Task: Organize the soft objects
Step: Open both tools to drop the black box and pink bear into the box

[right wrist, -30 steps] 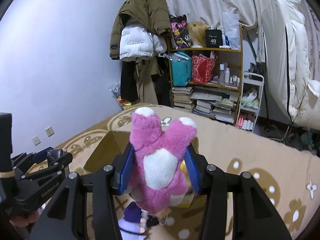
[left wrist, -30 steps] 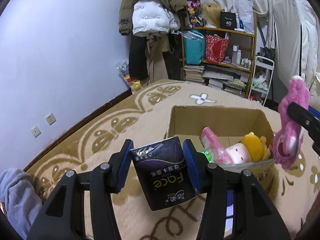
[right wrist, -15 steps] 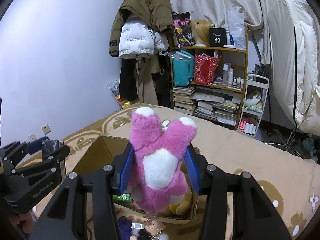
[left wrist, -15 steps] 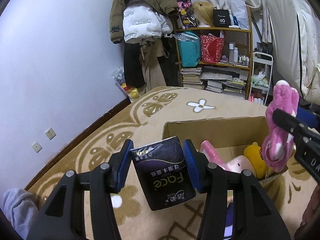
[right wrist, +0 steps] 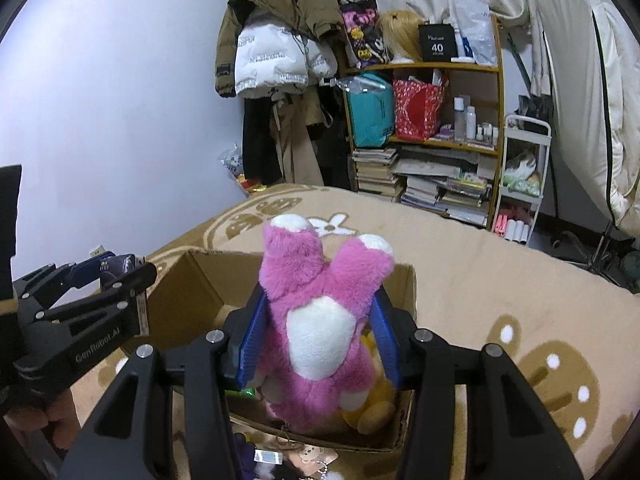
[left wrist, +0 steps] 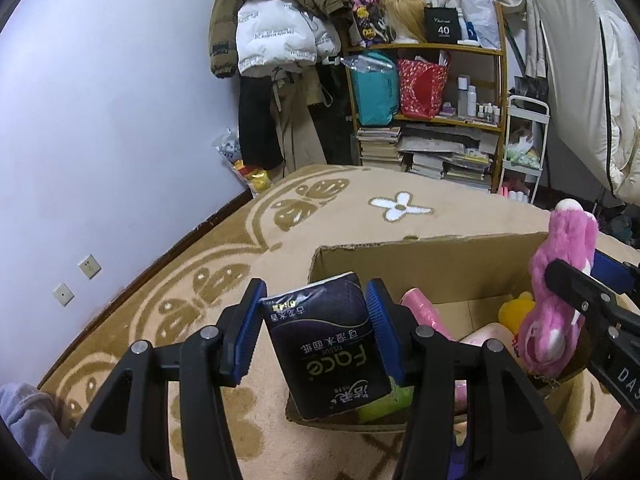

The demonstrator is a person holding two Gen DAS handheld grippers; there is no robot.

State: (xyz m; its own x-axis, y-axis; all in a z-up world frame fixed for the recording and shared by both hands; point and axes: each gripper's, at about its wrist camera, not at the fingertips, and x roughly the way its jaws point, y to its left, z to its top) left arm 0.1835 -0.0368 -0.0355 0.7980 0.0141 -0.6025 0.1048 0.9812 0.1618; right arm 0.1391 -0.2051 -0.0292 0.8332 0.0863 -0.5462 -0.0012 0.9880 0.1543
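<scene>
Clamped from both sides, the dark tissue pack point(left wrist: 326, 346) sits between the blue pads of my left gripper point(left wrist: 316, 334), hanging over the near left corner of the cardboard box point(left wrist: 440, 264) so that, as I judge it, letting go would drop it inside and not on the carpet point(left wrist: 208, 280). I hold it by its narrow sides, which keeps the soft pack from folding. Inside the box I can make out a pink packet point(left wrist: 420, 312), something green point(left wrist: 384, 402) and a yellow plush point(left wrist: 514, 312); the rest is hidden. Further right, my right gripper point(right wrist: 318, 334) has its jaws pressed into the pink plush toy point(right wrist: 320, 320), gripped round the body with its white-tipped limbs up, over the box's near right part above the yellow plush.
</scene>
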